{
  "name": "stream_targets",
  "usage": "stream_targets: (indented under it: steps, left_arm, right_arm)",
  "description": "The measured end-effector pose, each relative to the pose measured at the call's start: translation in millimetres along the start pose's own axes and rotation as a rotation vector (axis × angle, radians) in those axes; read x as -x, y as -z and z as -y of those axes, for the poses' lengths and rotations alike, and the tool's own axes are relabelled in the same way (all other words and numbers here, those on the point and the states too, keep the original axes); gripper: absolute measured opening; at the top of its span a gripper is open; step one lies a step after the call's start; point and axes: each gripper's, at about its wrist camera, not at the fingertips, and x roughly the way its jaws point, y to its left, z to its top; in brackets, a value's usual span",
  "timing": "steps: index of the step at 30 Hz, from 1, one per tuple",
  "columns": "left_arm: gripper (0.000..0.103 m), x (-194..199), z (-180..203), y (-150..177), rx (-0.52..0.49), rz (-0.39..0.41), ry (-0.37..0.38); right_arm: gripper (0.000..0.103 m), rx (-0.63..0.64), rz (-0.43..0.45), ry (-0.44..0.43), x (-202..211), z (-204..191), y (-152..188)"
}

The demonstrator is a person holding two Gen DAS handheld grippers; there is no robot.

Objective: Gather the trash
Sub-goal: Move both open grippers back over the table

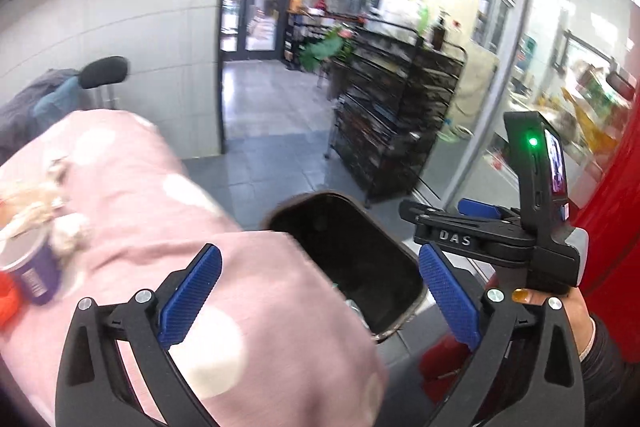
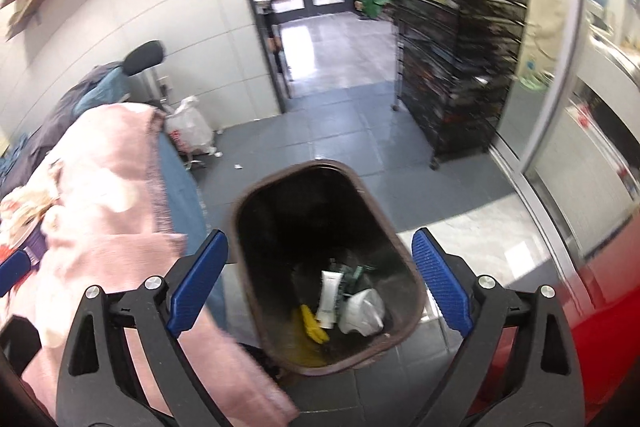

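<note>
My left gripper (image 1: pixel 320 291) and my right gripper (image 2: pixel 320 283) are black with ribbed blue pads. The bin (image 2: pixel 276 195) below has a dark brown rim and black inside; in it lie a white tube (image 2: pixel 330 297), a yellow scrap (image 2: pixel 312 323) at seven o'clock of it, and a white crumpled piece (image 2: pixel 364 313) at four. The cloth (image 1: pixel 168 227) is pink with white dots. At nine o'clock stands a purple cup (image 1: pixel 34 273). The floor (image 2: pixel 340 131) is grey tile.

Support surface: grey tiled floor (image 2: pixel 340 131). A brown waste bin (image 2: pixel 280 187) stands directly on it — between and beyond the right jaws. A white plastic bag (image 2: pixel 190 129) and small scraps (image 2: pixel 238 167) lie farther out — left of the jaws.
</note>
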Motion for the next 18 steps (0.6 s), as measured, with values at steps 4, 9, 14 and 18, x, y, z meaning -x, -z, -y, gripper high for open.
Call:
stream_targets:
  steps: [4, 9, 14, 18]
  left_arm:
    - [0.097, 22.5, -20.1, 4.9, 0.043, 0.032, -0.051]
    - [0.097, 46.8, -49.5, 14.0, 0.09, 0.06, -0.127]
    - [0.097, 67.2, -79.0, 24.7, 0.15, 0.068, -0.197]
    - [0.097, 87.1, -106.2, 36.3, 0.183, 0.081, -0.271]
  right_arm:
    - [0.092, 0.05, -0.001, -0.078, 6.7, -31.2, -1.8]
    - [0.092, 0.121, -0.001, -0.157, 15.0, -73.2, -1.2]
    - [0.092, 0.185, -0.012, -0.225, 20.7, -114.4, 0.9]
    - [0.092, 0.242, -0.017, -0.274, 24.9, -146.5, 3.3]
